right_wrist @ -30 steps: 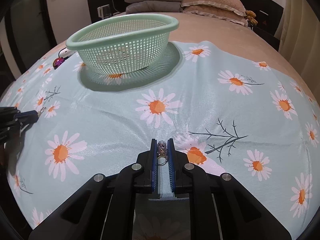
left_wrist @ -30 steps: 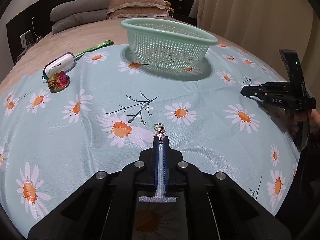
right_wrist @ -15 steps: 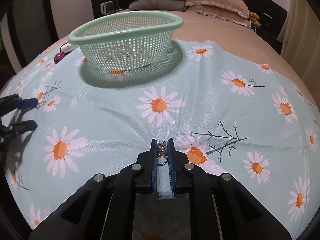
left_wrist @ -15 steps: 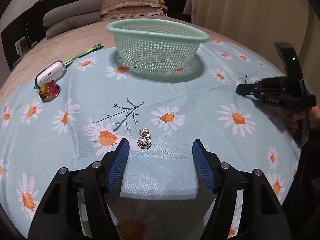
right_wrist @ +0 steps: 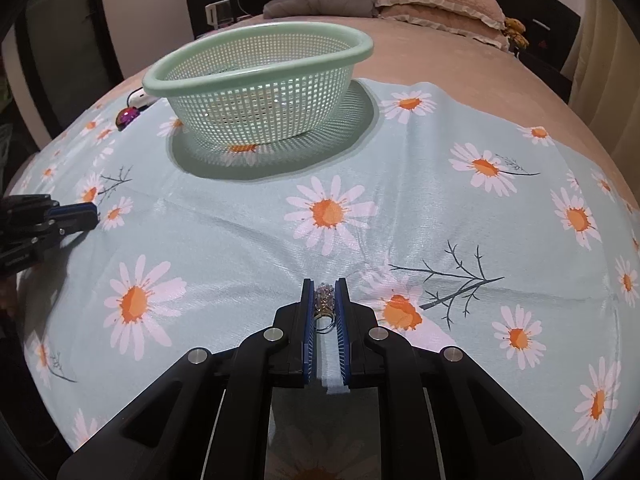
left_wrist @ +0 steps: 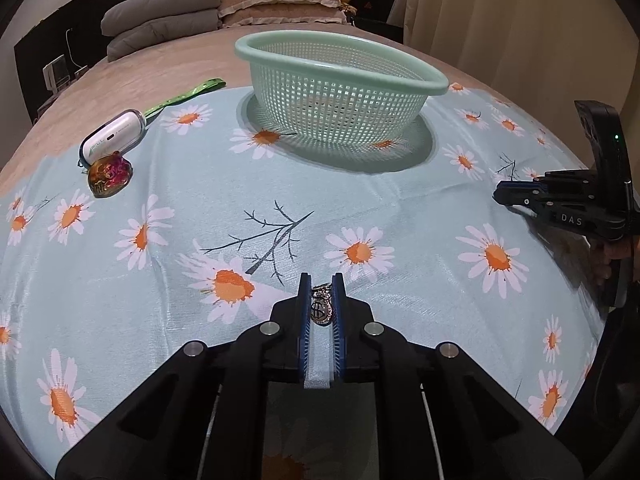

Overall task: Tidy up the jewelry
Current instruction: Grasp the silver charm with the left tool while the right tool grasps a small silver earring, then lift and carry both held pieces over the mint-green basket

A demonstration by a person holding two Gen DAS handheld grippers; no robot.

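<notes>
Left tongs (left_wrist: pixel 321 286) have just been closing and now clamp a small silver pendant (left_wrist: pixel 321 311) between the blue pads (left_wrist: pixel 305 320), low over the daisy-print cloth (left_wrist: pixel 200 200) spread on the bed. Right tongs (right_wrist: pixel 324 286) are clenched on a beaded ring (right_wrist: pixel 325 304) – also just above the cloth. A green mesh basket (left_wrist: pixel 340 92) stands farther back, well apart from both. At the far left edge: a white case (left_wrist: pixel 112 138) touching a shiny coloured trinket (left_wrist: pixel 110 176)

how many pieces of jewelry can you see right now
3: a silver dollar-sign charm in the left gripper, a beaded ring in the right gripper, an iridescent brooch beside the white case.
</notes>
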